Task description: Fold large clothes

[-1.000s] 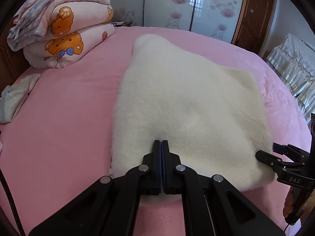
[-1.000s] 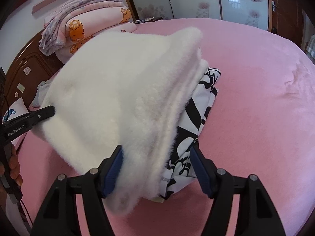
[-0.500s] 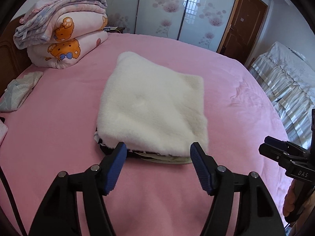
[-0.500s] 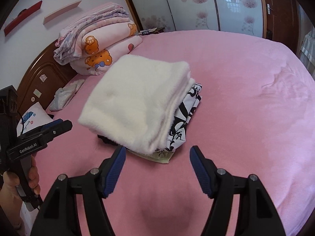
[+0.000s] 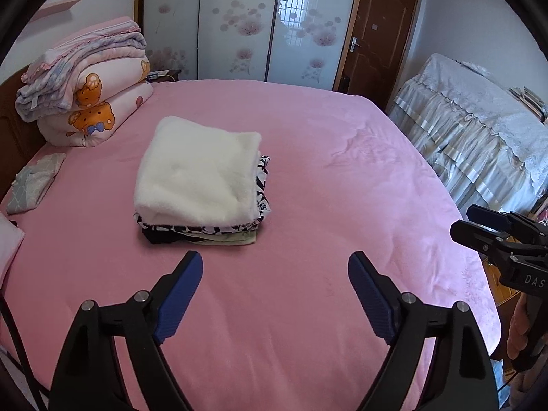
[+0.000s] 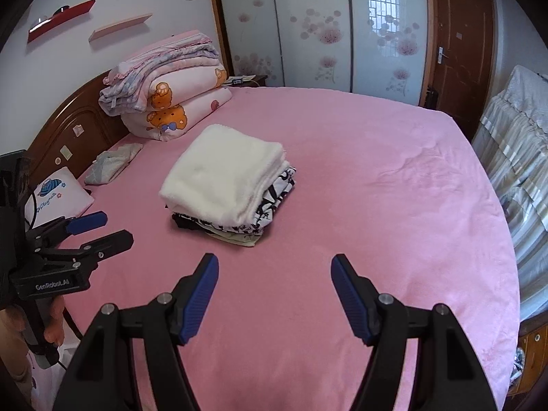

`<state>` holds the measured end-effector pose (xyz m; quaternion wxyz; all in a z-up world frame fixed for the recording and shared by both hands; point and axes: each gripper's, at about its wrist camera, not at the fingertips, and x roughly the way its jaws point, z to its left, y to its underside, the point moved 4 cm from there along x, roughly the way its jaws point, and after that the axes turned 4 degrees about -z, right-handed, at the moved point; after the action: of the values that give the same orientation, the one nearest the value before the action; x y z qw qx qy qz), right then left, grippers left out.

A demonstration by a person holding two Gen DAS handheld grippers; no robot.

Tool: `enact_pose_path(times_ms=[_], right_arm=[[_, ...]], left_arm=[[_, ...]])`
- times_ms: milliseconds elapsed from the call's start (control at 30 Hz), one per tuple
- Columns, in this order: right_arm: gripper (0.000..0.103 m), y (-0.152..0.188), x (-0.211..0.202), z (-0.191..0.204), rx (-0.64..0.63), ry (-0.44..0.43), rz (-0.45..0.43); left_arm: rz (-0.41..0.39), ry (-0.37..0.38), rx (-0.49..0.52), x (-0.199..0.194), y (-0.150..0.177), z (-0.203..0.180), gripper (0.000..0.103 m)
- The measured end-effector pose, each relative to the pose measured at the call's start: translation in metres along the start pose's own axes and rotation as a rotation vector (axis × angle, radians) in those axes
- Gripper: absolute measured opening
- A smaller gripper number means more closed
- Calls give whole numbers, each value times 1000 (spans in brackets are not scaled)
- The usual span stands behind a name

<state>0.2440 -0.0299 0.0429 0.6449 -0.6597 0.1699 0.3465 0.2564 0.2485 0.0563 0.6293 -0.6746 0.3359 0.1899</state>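
Both tongs hang empty over the pink bed (image 5: 342,185): our left tongs (image 5: 275,294) have just been opening and now gape wide with nothing between the pads, and our right tongs (image 6: 274,294) stand well apart too. Clear of both, the folded white fleece garment (image 5: 197,178) tops a stack of folded clothes (image 5: 205,233) mid-bed, near the rolled quilts (image 5: 92,99).

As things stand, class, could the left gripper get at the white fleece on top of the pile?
Probably yes. The left gripper is open with nothing between its fingers, and only bare pink bed lies between it and the white fleece, which tops the pile uncovered.
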Motion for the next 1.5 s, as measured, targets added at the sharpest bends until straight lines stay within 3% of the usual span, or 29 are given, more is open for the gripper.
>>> enact_pose_path(times_ms=[300,633,833,1167,1500], right_arm=[[68,73,-54,-42,52,96,17],[70,147,-94,-59,90,174,-6],[74,184,-102,-59,155,175,-24],[75,230,-100,-47,158,229,-35],[75,246,-91,-43,170,208,-1]], left_arm=[[19,-11,-12,-35,56,-63,87],[19,-58,29,-50,135,-113,87],[77,-29,-51,-47,176,-125,87],[71,-95,-46,-52,217,-137,87],[76,-134,-28,-52,225,-133,87]])
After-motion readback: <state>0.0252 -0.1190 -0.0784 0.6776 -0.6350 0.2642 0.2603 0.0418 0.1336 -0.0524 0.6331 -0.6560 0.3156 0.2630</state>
